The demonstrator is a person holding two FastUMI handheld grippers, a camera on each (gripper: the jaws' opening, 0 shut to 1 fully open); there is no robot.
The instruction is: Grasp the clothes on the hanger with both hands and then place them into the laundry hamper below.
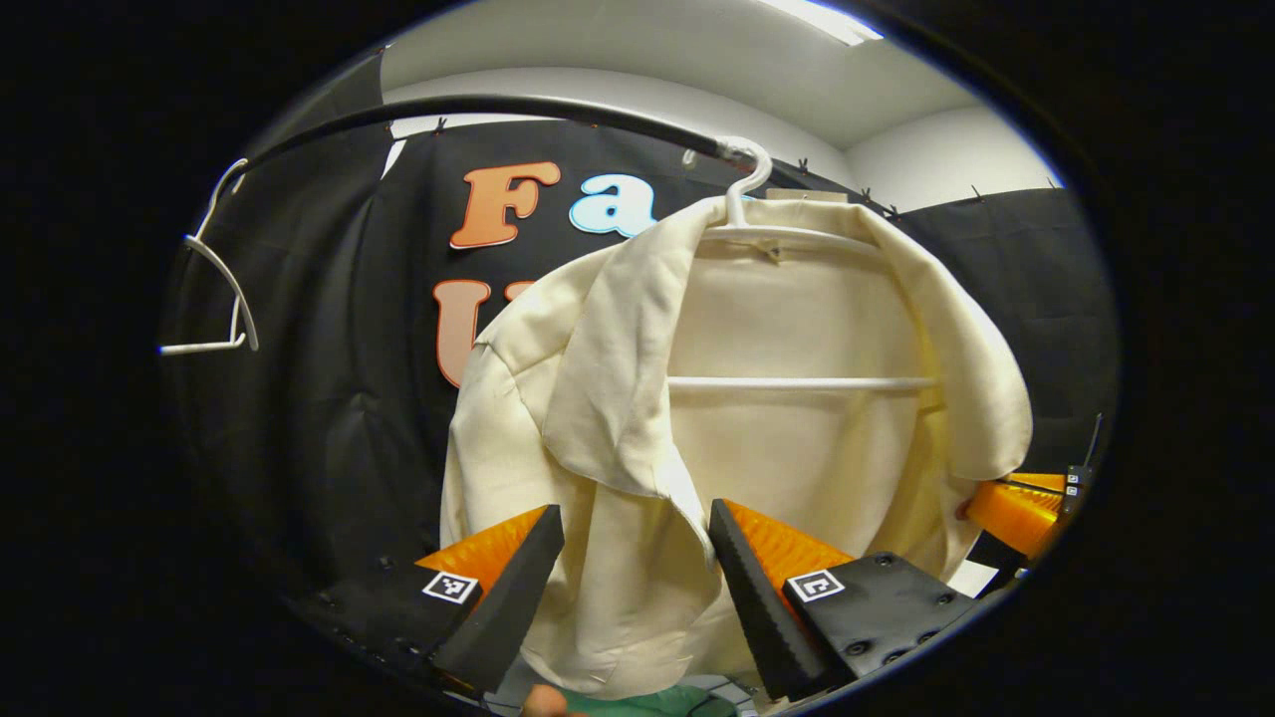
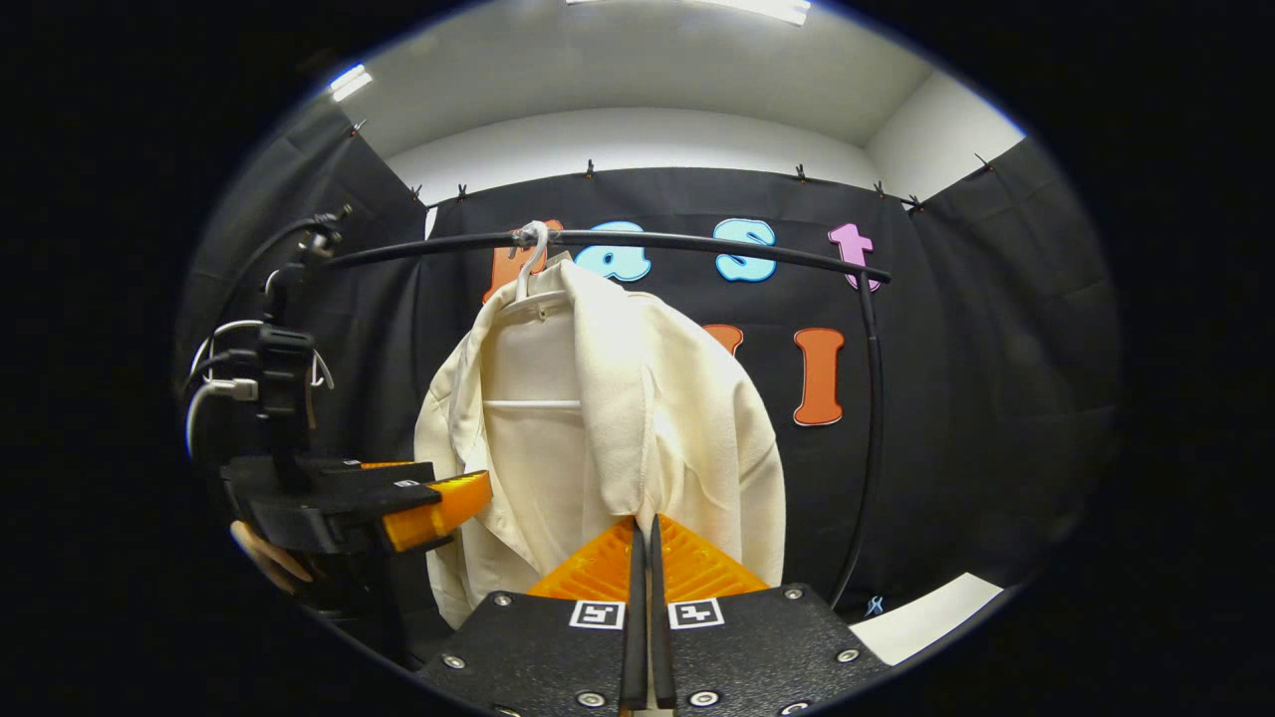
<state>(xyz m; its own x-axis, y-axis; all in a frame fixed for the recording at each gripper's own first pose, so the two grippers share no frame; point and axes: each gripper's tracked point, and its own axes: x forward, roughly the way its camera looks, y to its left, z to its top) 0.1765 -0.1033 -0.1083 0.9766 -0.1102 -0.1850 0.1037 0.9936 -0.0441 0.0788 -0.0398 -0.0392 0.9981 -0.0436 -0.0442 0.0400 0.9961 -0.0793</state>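
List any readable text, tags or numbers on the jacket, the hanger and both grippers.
On the jacket: none; its collar tag is too small to read.
On the hanger: none.
On the left gripper: square coded markers, no words.
On the right gripper: the same markers, no words.

From the right gripper view I saw a cream jacket (image 2: 618,418) hanging on a white hanger (image 2: 533,261), whose hook sat over a black rail (image 2: 697,241) that curved down at its right end. My right gripper (image 2: 643,543) stood low in front of the jacket's lower edge, its two fingers pressed flat against each other with no cloth visible between them. Off to the left the left gripper (image 2: 438,508) reached toward the jacket's left front, its tip just beside the fabric; I could not tell whether it touched. A hand (image 2: 264,556) showed beneath it.
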